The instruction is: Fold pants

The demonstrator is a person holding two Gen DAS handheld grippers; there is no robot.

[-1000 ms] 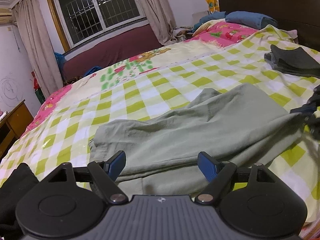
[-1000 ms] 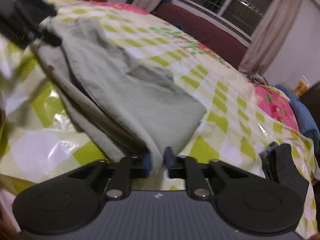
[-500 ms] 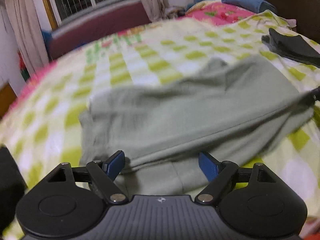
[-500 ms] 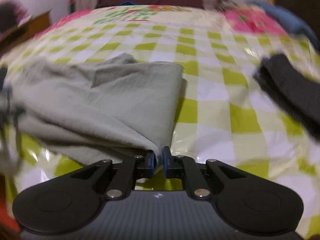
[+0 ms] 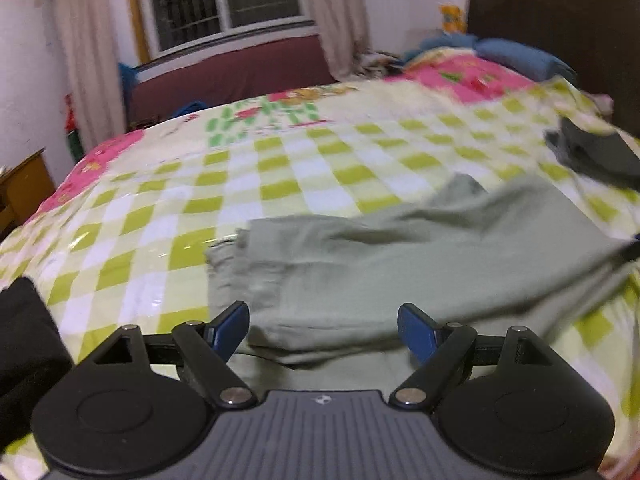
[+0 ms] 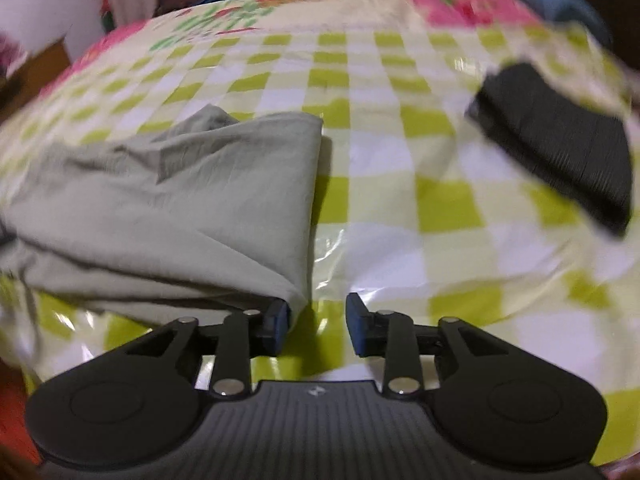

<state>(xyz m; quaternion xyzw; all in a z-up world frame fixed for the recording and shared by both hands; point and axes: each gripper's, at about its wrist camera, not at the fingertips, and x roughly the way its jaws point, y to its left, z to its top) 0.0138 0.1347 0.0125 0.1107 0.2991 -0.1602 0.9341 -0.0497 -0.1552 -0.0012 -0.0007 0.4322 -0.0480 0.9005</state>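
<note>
Checked bedspread (image 6: pixel 400 160) carries folded pants (image 6: pixel 180 192); left claw (image 5: pixel 324 330) wide, right claw (image 6: pixel 316 320) just released them.

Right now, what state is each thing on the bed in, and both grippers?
Grey-green cotton pants: folded over, flat on the checked bedcover.
Dark grey folded garment: lying apart from the pants.
Right gripper: has just been opening, pants corner at one pad, unclamped.
Left gripper: wide open over the pants edge.
</note>
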